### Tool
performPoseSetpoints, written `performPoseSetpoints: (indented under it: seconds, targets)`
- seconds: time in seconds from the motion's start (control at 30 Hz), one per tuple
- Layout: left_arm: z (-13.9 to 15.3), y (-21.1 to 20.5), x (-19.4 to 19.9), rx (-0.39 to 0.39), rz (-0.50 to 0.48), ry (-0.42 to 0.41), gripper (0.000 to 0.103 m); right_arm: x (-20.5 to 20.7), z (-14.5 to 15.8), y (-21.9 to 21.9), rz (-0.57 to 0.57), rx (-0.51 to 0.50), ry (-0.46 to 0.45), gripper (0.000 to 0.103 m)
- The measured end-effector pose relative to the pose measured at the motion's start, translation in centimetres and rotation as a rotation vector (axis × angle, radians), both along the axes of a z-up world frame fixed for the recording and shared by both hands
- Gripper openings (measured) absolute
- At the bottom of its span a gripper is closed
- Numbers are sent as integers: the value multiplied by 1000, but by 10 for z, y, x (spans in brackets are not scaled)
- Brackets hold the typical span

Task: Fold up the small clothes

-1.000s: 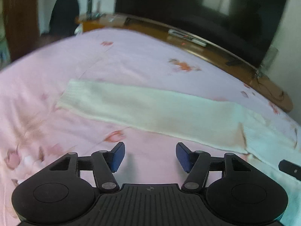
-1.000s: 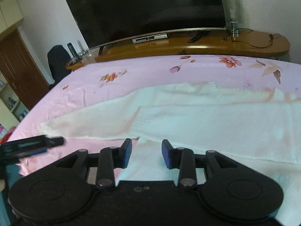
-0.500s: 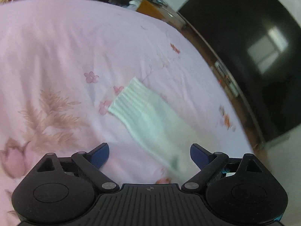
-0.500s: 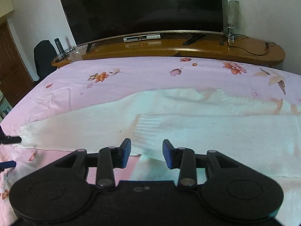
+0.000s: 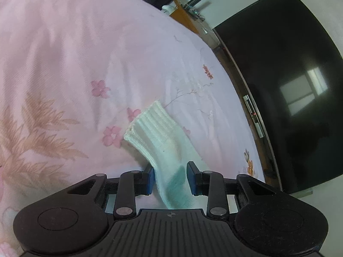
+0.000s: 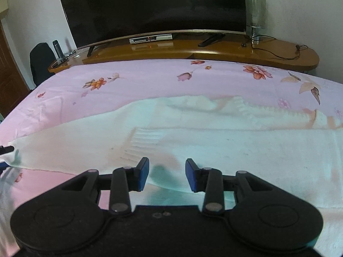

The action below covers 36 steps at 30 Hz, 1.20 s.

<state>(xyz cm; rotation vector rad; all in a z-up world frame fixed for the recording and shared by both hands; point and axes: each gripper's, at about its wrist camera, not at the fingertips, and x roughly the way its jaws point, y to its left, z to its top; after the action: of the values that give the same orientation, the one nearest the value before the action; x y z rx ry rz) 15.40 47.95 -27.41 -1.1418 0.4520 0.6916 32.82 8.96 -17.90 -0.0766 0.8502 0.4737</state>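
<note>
A white knitted sweater (image 6: 214, 141) lies spread on the pink floral bedsheet (image 6: 150, 81). One sleeve is folded across its body, its ribbed cuff (image 6: 137, 143) just ahead of my right gripper (image 6: 167, 172), which is open and empty above the hem. The other sleeve stretches left. In the left wrist view that sleeve's ribbed cuff (image 5: 150, 124) points away, and the sleeve runs between the fingers of my left gripper (image 5: 170, 176). The jaws stand close on either side of the sleeve, with a small gap on the right side.
A wooden TV stand (image 6: 193, 49) with a large black TV (image 6: 150, 6), a set-top box (image 6: 150, 39) and a remote runs along the far edge of the bed. A dark chair (image 6: 40, 62) stands at the far left. Bare bedsheet (image 5: 64, 64) lies left of the sleeve.
My left gripper swung to the sleeve's cuff end, opened wide, then narrowed around the sleeve. My right gripper opened wider and stayed over the hem.
</note>
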Motion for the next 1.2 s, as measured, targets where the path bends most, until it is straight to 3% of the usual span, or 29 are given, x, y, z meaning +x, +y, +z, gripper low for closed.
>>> performPoseSetpoints:
  seconds: [0.03,0.07,0.17,0.3,0.47,0.57,0.7,0.83,1.0,1.2]
  targets:
    - [0,-1,2,6,5,12,13,0,-1,0,-2,-4,0,37]
    - [-1,6,8,-1,9,30,3,1,-2,-1,-4,-12,-4,37]
    - [1,7,10,-19,27,41,2,4,0,-5,-14,-16,-9,37]
    - [26,-3,20,82,-22,28,2,9,0,-9,-21,-28,-19,37]
    - [72,-32,58,218,-174,-32,2,11,-17,-1,18,-101,-13,39]
    - [100,-74,89,289,-315,-74,2,14,-9,-12,1,-24,14,37]
    - [113,-140,130,310,-505,-110,2,13,9,-42,-26,78,15,37]
    - [102,-219,169,283,-676,-109,2,10,27,-80,-40,136,16,38]
    - [80,-315,210,264,-895,-58,3,8,33,-134,-81,133,14,40]
    - [69,-364,233,206,-1035,40,4,6,13,-183,-132,154,85,45]
